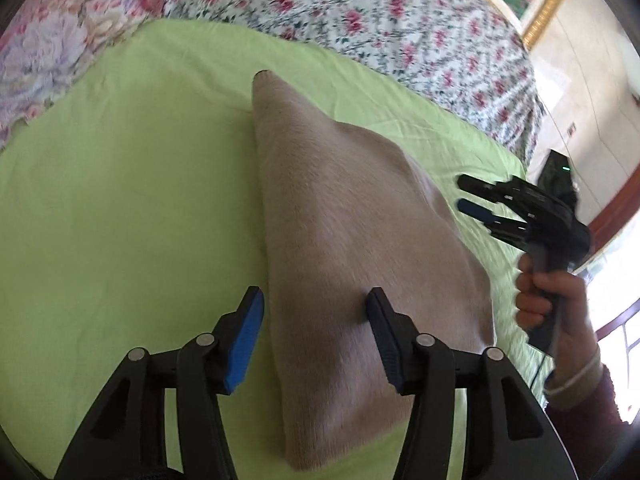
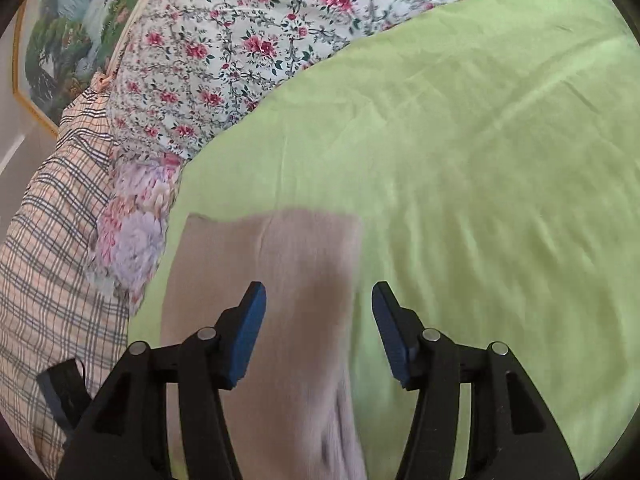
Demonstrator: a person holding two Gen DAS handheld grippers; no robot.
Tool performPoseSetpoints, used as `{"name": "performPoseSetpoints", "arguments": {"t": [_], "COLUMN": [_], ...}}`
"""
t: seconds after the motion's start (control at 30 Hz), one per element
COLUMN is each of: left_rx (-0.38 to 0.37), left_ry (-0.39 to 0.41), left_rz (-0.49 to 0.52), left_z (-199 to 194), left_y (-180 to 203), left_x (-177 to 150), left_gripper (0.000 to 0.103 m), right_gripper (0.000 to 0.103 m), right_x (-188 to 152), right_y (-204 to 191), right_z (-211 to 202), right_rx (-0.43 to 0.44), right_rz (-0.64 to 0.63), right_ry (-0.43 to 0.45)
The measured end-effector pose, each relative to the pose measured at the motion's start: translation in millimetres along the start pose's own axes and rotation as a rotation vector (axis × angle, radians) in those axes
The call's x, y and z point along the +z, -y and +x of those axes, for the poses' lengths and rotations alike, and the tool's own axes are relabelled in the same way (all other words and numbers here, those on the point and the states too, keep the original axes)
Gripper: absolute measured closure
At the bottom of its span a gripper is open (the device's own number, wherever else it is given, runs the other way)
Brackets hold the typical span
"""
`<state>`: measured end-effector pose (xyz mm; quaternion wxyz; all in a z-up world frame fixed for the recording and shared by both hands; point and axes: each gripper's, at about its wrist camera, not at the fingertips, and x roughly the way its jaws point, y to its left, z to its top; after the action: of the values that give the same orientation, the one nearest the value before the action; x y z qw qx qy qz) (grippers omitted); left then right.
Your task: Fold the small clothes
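A beige knitted garment (image 1: 352, 220) lies folded flat on the green sheet (image 1: 120, 200). My left gripper (image 1: 316, 300) is open and empty, hovering over the garment's near left edge. My right gripper (image 1: 466, 196) shows at the right in the left wrist view, open, held by a hand just off the garment's right side. In the right wrist view the right gripper (image 2: 318, 296) is open and empty above the garment (image 2: 272, 272), near its right edge.
A floral quilt (image 1: 360, 12) is bunched at the back of the bed, with a checked cloth (image 2: 52, 220) and a pale flowered fabric (image 2: 132, 232) on the left. A framed picture (image 2: 60, 28) hangs on the wall. A black device (image 1: 558, 172) stands beyond the bed's right edge.
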<state>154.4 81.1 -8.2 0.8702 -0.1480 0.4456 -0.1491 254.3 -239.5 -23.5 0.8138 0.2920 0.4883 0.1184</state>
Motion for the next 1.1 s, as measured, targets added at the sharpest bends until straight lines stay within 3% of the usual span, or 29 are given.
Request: {"name": "performPoseSetpoints", "arguments": {"t": [0.03,0.1,0.23,0.37,0.57,0.67,0.8,0.93,1.1], "left_rx": [0.004,0.012,0.007,-0.005,0.031,0.023,0.031,0.032,0.059], "left_ry": [-0.005,-0.015,-0.022,-0.051,-0.039,-0.035,-0.030,-0.034,-0.027], "left_rz": [-0.005,-0.011,-0.012,-0.047,-0.028,-0.046,-0.051,-0.050,-0.023], "left_z": [3.6,9.4,14.5,25.4,22.1,18.9,17.6,18.9,10.9], "left_y": [-1.0,-2.3,-2.7,-9.2,-4.4,-6.1,-5.8,-5.9,0.2], "left_x": [2.2,4.0,2.1,0.2,-1.6,-3.0,-5.5,-5.6,-9.0], "left_gripper": [0.046,0.045,0.042,0.037,0.037,0.037,0.037,0.036,0.036], "right_gripper": [0.047,0.095,0.095,0.095,0.090,0.090,0.090,0.092,0.094], "right_x": [5.6,8.6,1.4,-8.5,-12.7,-31.2,-73.0,-100.5,-107.7], "right_y": [4.7,5.6,-7.3,4.5,-5.4,-25.2,-52.1,-38.5,-34.9], "right_z": [13.5,31.5,4.1,37.0,-7.3,-44.7,-64.6,-24.1,-35.0], "right_rx": [-0.004,-0.029,-0.094,-0.167,-0.154,-0.067,0.004,-0.136,-0.116], "right_rz": [0.017,0.000,-0.066,-0.075,-0.047,-0.081,-0.168,-0.196,-0.161], "right_ry": [-0.038,-0.089,0.042,-0.050,0.029,0.080,0.038,-0.101,-0.056]}}
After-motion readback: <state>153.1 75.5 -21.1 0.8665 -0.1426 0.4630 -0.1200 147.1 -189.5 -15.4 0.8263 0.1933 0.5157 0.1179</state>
